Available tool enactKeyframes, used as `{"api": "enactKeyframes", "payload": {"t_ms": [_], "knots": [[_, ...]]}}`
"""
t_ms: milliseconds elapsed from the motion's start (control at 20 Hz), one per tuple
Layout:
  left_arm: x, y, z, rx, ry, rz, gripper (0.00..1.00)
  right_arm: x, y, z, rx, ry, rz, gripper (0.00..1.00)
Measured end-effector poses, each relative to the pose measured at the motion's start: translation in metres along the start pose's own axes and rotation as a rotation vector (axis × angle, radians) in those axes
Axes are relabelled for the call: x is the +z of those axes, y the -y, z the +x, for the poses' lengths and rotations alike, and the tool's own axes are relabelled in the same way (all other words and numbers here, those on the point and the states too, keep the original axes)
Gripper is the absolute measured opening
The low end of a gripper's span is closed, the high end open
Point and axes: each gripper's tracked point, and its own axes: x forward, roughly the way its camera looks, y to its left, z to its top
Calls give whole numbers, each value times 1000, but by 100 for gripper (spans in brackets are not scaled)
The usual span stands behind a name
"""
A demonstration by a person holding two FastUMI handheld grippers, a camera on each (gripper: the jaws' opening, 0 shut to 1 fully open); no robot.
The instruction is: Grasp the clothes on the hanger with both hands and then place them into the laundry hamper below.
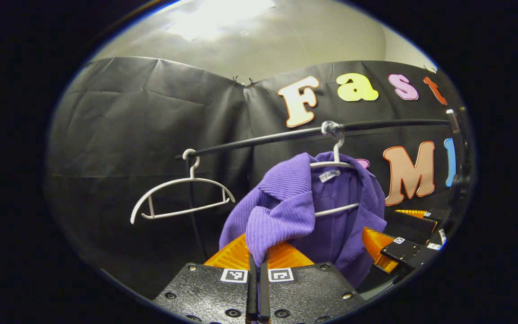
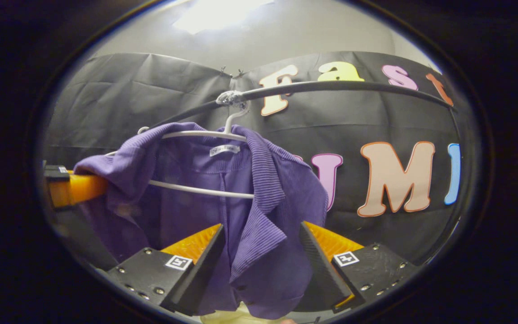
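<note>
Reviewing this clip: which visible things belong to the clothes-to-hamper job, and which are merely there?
Job: purple garment; its white hanger; left gripper, jaws shut on the garment; right gripper, jaws open around it.
Just there: empty hanger; black rail.

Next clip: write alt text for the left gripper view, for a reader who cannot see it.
The left gripper is shut on a fold of a purple shirt that hangs on a white hanger from a black rail. An empty white hanger hangs to its left, and the right gripper sits open beside the shirt.
</note>
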Motion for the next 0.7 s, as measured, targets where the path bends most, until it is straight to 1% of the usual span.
{"api": "enactKeyframes", "payload": {"t_ms": [50, 150, 250, 350, 400, 450, 500, 650, 700], "knots": [[7, -5, -1, 12, 10, -4, 5, -3, -2, 6, 5, -5, 1, 99], [20, -15, -2, 41, 35, -6, 0, -10, -7, 14, 15, -16, 8, 98], [32, -24, -2, 66, 60, -12, 0, -18, -11, 23, 20, -33, 11, 98], [39, -34, -1, 92, 71, -10, 2, -26, -14, 32, 21, -51, 7, 98], [41, -39, -1, 108, 75, -3, 5, -31, -15, 35, 22, -62, 5, 98], [44, -43, -1, 122, 80, 5, 5, -37, -14, 38, 17, -75, 0, 98], [45, -47, 0, 134, 85, 14, 2, -39, -15, 38, 14, -85, -1, 93], [50, -61, 3, 168, 88, 18, 0, -51, -14, 49, 5, -124, 13, 77], [51, -65, 3, 180, 89, 15, 0, -54, -9, 50, -9, -139, 14, 77]]}}
